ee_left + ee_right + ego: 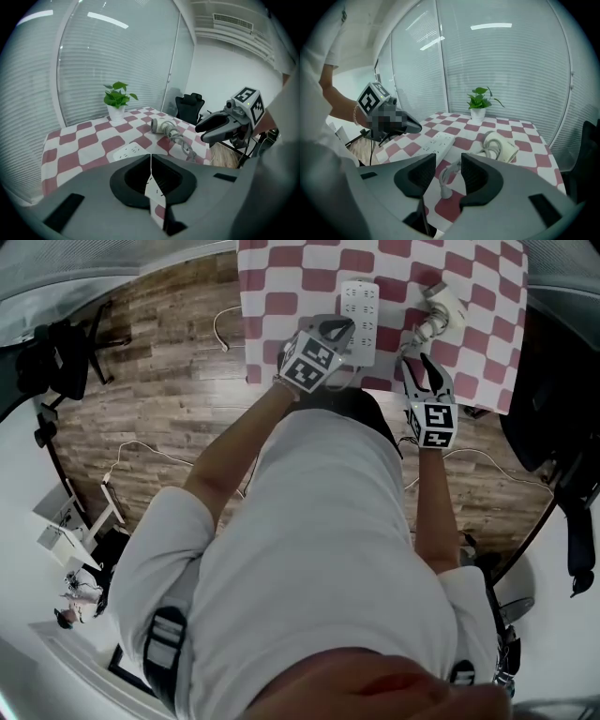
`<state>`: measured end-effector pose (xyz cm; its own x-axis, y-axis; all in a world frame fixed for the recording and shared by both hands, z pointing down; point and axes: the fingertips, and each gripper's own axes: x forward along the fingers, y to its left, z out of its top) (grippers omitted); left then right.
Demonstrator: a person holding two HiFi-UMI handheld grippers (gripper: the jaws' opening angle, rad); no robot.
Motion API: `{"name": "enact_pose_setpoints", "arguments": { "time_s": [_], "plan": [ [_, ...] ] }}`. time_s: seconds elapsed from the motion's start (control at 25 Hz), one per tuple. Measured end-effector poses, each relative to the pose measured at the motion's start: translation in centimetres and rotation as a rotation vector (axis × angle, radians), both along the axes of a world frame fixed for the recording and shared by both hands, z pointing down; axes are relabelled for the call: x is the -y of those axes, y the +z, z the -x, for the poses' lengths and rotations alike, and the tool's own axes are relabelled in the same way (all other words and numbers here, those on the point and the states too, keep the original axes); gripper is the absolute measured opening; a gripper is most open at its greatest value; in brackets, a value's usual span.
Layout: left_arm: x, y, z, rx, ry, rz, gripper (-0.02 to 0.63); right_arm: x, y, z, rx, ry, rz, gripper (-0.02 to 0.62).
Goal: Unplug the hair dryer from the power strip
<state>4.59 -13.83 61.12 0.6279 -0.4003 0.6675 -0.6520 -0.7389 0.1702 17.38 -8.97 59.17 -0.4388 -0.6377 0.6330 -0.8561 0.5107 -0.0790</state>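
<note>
A white power strip (359, 315) lies on the red-and-white checked tablecloth (487, 296). The cream hair dryer (447, 304) rests to its right. Its grey cord (419, 332) trails toward the near table edge. The plug (446, 191) lies loose on the cloth, out of the strip (438, 143). My right gripper (448, 172) hovers above the plug, open, holding nothing. My left gripper (151, 165) is shut and empty, raised over the near end of the strip (127, 151). Each gripper shows in the other's view: the right gripper (212, 128) and the left gripper (408, 125). In the head view both sit near the table edge, the left gripper (347, 331) and the right gripper (415, 360).
A potted plant (480, 104) stands at the far side of the table by the glass wall with blinds. A black office chair (190, 106) is beyond the table's end. White cables (141, 448) lie on the wooden floor.
</note>
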Motion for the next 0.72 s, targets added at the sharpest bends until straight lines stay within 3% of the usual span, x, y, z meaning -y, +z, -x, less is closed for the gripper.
{"name": "enact_pose_setpoints", "arguments": {
  "time_s": [0.36,0.56,0.72],
  "plan": [
    [0.1,-9.0,-0.4,-0.148,-0.033,-0.118,0.034,1.8,-8.6,3.6,0.131,-0.082,-0.118,0.179],
    [0.7,-14.9,-0.7,-0.230,-0.053,-0.233,0.034,2.7,-14.4,5.7,0.168,-0.132,-0.209,0.176],
    [-0.1,-19.4,-0.9,-0.292,-0.053,-0.304,0.034,3.3,-18.7,6.6,0.215,-0.123,-0.270,0.121]
  ]
}}
